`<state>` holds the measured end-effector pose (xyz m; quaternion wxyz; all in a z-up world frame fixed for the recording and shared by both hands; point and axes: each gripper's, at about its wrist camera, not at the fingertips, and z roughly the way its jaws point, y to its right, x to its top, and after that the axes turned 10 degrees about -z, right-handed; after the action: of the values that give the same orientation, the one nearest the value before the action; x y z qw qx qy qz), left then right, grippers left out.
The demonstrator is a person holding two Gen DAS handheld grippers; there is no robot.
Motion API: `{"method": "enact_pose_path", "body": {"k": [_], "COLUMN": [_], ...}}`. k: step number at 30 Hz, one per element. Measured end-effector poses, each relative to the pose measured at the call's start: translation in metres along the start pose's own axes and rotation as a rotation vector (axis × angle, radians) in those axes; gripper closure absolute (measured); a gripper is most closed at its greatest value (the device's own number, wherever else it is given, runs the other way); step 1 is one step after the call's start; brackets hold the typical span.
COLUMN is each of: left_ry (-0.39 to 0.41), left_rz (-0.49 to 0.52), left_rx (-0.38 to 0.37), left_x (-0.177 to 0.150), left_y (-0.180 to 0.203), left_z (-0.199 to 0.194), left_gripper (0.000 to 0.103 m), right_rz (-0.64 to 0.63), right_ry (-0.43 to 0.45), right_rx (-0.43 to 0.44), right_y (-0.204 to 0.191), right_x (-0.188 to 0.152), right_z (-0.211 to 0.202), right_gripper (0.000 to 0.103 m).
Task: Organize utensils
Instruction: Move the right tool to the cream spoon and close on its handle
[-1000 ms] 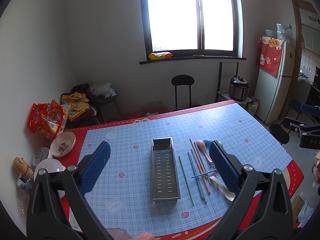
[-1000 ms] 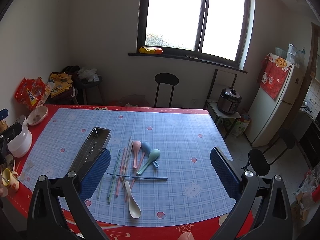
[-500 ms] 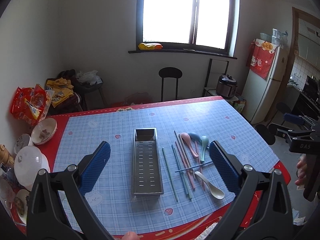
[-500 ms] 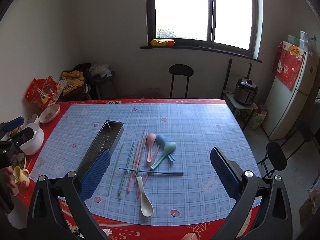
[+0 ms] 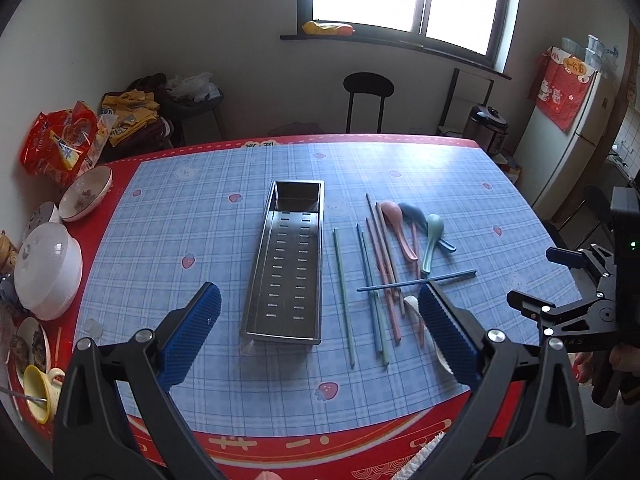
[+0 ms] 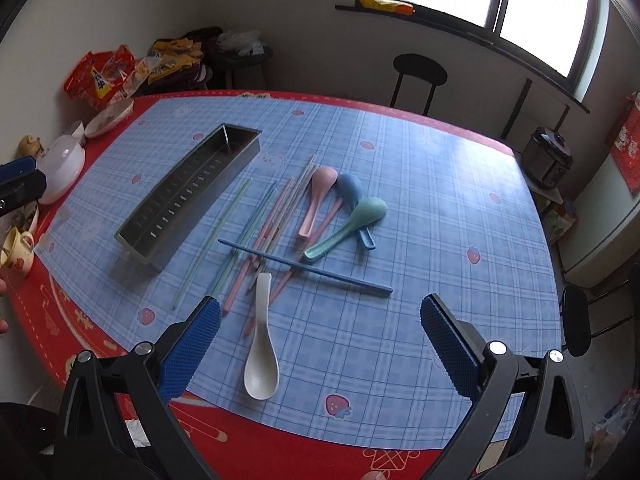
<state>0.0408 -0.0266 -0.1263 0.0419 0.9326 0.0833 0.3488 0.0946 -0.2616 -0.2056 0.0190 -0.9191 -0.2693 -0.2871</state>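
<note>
A long steel perforated utensil tray lies empty on the blue checked tablecloth. To its right lie several pastel chopsticks, with a blue chopstick across them. Pink, blue, green and white spoons lie there too. My left gripper is open and empty above the tray's near end. My right gripper is open and empty above the white spoon.
Bowls, a white lidded pot and a yellow cup crowd the table's left edge. A snack bag lies beyond. A black stool, a rice cooker and a fridge stand past the far and right edges.
Both grippers have moved closer to and lower over the table, tilted down. The right one has come over the white spoon. Both stay open; nothing on the table moved.
</note>
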Motion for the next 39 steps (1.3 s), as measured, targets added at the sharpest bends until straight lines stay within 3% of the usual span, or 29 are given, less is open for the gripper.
{"method": "enact_pose_path", "body": {"k": [5, 7, 11, 14, 18, 24, 27, 35, 39], "left_ry": [-0.071, -0.119, -0.168, -0.194, -0.197, -0.212, -0.230, -0.260, -0.273], "left_rz": [-0.017, -0.040, -0.045, -0.020, 0.014, 0.129, 0.141, 0.162, 0.182], "left_rx": [0.032, 0.023, 0.031, 0.091, 0.014, -0.049, -0.089, -0.131, -0.145], "left_x": [-0.020, -0.027, -0.037, -0.040, -0.036, -0.028, -0.027, -0.019, -0.017], "left_y": [0.005, 0.005, 0.005, 0.005, 0.005, 0.018, 0.017, 0.011, 0.012], "left_z": [0.028, 0.037, 0.052, 0.064, 0.074, 0.096, 0.108, 0.127, 0.134], "left_gripper": [0.005, 0.005, 0.005, 0.006, 0.006, 0.006, 0.006, 0.006, 0.006], "right_rz": [-0.025, -0.042, -0.038, -0.013, 0.031, 0.003, 0.043, 0.203, 0.269], "right_ry": [-0.058, -0.072, -0.114, -0.142, -0.144, -0.151, -0.166, -0.147, -0.127], "right_rx": [0.195, 0.226, 0.277, 0.297, 0.313, 0.316, 0.323, 0.334, 0.349], "right_y": [0.003, 0.000, -0.006, -0.007, -0.011, -0.026, -0.029, -0.021, -0.017], "right_x": [-0.016, -0.021, -0.028, -0.031, -0.031, -0.029, -0.030, -0.034, -0.033], "right_z": [0.042, 0.054, 0.077, 0.092, 0.101, 0.110, 0.117, 0.127, 0.128], "right_gripper": [0.005, 0.006, 0.018, 0.027, 0.037, 0.040, 0.054, 0.068, 0.082]}}
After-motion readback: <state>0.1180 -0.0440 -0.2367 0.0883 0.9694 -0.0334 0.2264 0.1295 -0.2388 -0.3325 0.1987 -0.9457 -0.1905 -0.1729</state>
